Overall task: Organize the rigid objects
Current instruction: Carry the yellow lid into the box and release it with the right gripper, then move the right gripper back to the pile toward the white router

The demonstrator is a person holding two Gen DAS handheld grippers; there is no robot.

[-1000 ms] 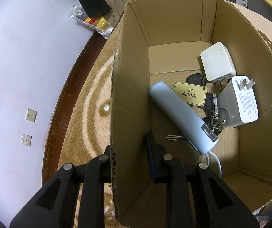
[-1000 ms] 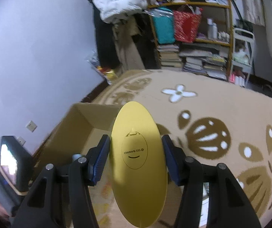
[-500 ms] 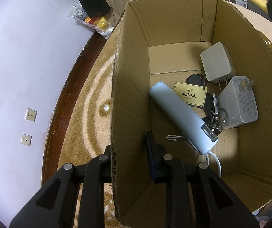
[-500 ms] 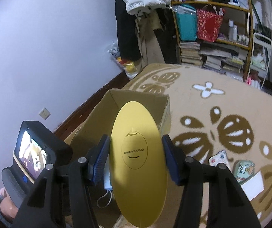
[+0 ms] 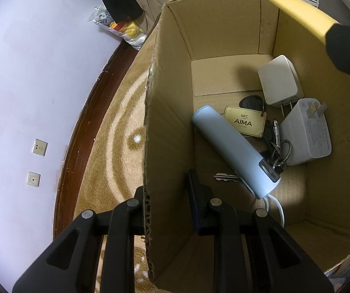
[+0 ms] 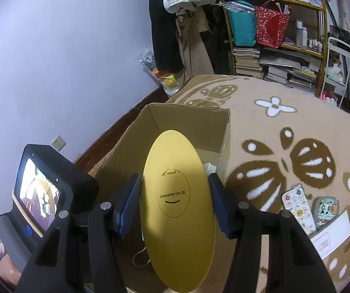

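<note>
My left gripper (image 5: 167, 202) is shut on the left wall of an open cardboard box (image 5: 165, 127), one finger inside and one outside. In the box lie a light blue cylinder (image 5: 233, 146), two white chargers (image 5: 281, 80) (image 5: 306, 131), a gold AIMA tag (image 5: 244, 121) and keys (image 5: 275, 156). My right gripper (image 6: 175, 205) is shut on a yellow oval disc (image 6: 177, 207) held on edge above the box (image 6: 189, 124). The disc's rim (image 5: 299, 12) shows over the box's right wall in the left wrist view.
The box stands on a beige patterned rug (image 6: 297, 134) near a white wall (image 5: 28, 73) with dark skirting. A remote (image 6: 298, 210), a small patterned case (image 6: 327, 208) and a white card (image 6: 331, 234) lie on the rug at right. Cluttered shelves (image 6: 272, 36) stand behind.
My right gripper has carried the yellow disc toward and over the box; its rim now reaches into the left wrist view. The left gripper has stayed clamped on the box wall.
</note>
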